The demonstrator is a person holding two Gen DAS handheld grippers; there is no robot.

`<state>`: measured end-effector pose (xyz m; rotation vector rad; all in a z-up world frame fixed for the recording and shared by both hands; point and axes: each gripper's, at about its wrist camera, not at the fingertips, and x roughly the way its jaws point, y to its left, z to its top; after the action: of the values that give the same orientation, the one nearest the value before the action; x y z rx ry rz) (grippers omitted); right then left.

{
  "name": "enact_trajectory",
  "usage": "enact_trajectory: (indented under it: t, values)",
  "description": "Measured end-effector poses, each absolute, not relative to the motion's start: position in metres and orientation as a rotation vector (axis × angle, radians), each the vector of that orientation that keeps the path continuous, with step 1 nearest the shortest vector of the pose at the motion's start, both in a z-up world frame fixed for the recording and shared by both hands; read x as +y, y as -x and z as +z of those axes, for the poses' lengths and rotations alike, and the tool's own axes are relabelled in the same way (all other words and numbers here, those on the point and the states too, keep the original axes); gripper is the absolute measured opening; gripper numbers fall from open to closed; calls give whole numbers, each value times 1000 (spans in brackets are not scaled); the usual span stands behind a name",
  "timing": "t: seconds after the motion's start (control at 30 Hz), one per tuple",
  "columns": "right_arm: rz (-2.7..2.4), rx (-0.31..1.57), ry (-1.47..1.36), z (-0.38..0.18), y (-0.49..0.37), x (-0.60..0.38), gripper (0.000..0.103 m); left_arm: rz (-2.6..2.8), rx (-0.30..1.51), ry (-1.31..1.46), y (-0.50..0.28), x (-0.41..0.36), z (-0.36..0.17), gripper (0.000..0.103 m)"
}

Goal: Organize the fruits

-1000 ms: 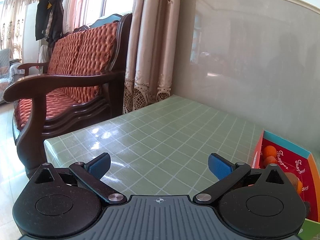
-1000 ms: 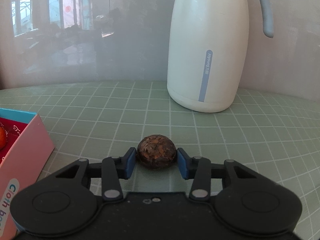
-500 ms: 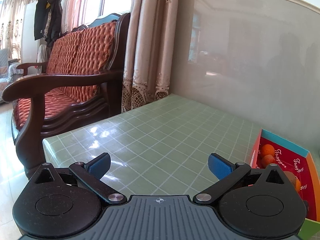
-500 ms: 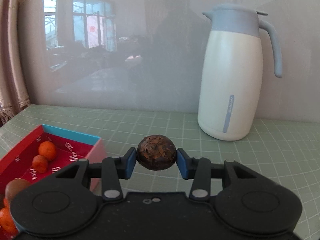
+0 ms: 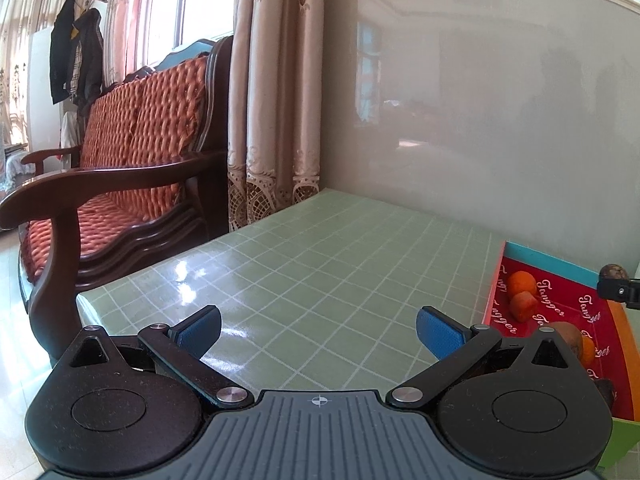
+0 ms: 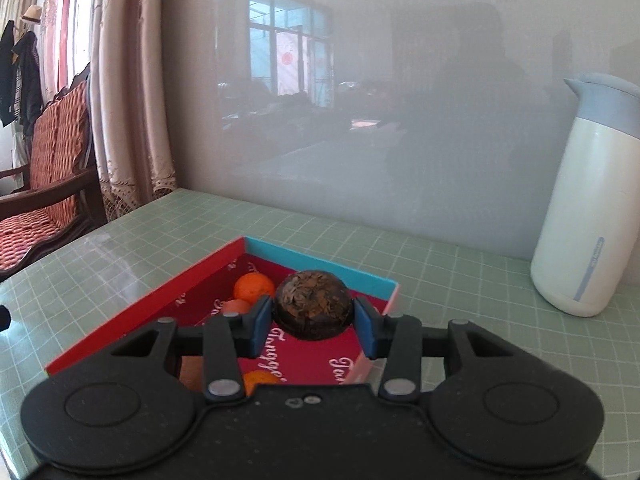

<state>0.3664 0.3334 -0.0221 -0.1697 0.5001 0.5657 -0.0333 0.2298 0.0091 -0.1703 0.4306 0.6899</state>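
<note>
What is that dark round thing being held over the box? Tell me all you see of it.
The dark brown ball is round, rough and flaky, mottled with reddish flecks. The right hand-held gripper clamps it between blue pads on both sides. It hangs above the red box holding orange fruits, touching nothing else.

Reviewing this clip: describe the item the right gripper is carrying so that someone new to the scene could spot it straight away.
Start at the green checked tablecloth and find the shallow red-lined box with a turquoise rim left of the white thermos jug. Above that box, the right gripper clamps a round dark-brown fruit with rough, flaky skin. The small smooth orange fruits inside the box are bright; this one is dull and bigger.
</note>
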Motion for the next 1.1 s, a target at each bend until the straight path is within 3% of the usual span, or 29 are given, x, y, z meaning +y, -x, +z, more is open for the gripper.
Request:
enact_trajectory:
  t: [0.47, 1.1]
  values:
    - [579, 531, 244, -39, -367, 364, 44, 685, 461, 205, 30, 237, 6, 103]
    - [515, 429, 164, -5, -326, 319, 70, 624, 464, 184, 24, 213, 9, 103]
